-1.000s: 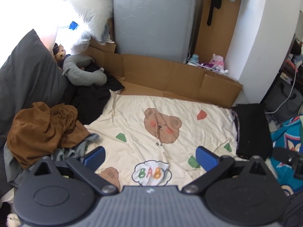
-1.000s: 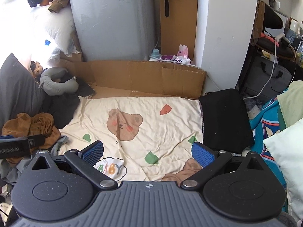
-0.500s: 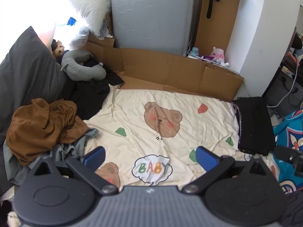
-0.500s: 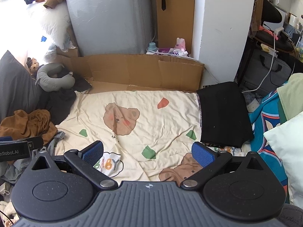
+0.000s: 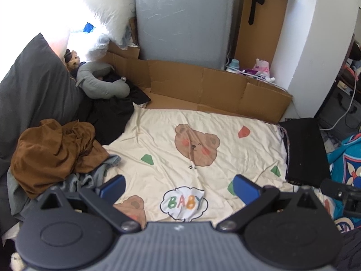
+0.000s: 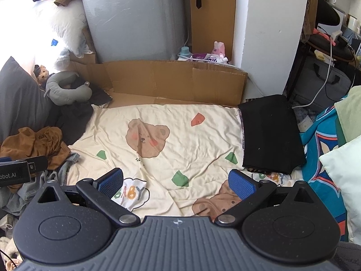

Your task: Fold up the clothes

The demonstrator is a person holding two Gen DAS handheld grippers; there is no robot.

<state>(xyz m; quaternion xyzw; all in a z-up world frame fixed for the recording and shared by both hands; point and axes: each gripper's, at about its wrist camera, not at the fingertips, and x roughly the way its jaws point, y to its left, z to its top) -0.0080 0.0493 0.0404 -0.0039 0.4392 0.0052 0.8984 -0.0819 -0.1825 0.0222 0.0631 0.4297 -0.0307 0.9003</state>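
Note:
A heap of unfolded clothes lies at the left of the bed: a brown garment [image 5: 52,151] [image 6: 36,142] on top of grey-blue clothing [image 5: 90,178] [image 6: 56,174], with a black garment [image 5: 112,115] [image 6: 74,115] behind. A folded black garment [image 5: 304,149] [image 6: 268,133] rests flat at the right edge of the cream bear-print sheet [image 5: 225,124] [image 6: 180,158]. My left gripper [image 5: 179,187] hovers open above the sheet's near part, holding nothing. My right gripper [image 6: 176,181] is also open and holds nothing; the left gripper's body [image 6: 15,169] shows at that view's left edge.
A dark grey pillow [image 5: 33,85] and grey neck pillow [image 5: 101,85] sit at the left. Cardboard [image 5: 214,88] lines the far edge before a grey wrapped mattress [image 5: 180,18] and a white pillar [image 5: 315,45]. A teal patterned blanket [image 6: 320,149] and pale pillow [image 6: 343,169] lie right.
Both grippers have drifted slightly, so the views shifted a little over the bed. Both stay open and hold nothing; the clothes have not moved.

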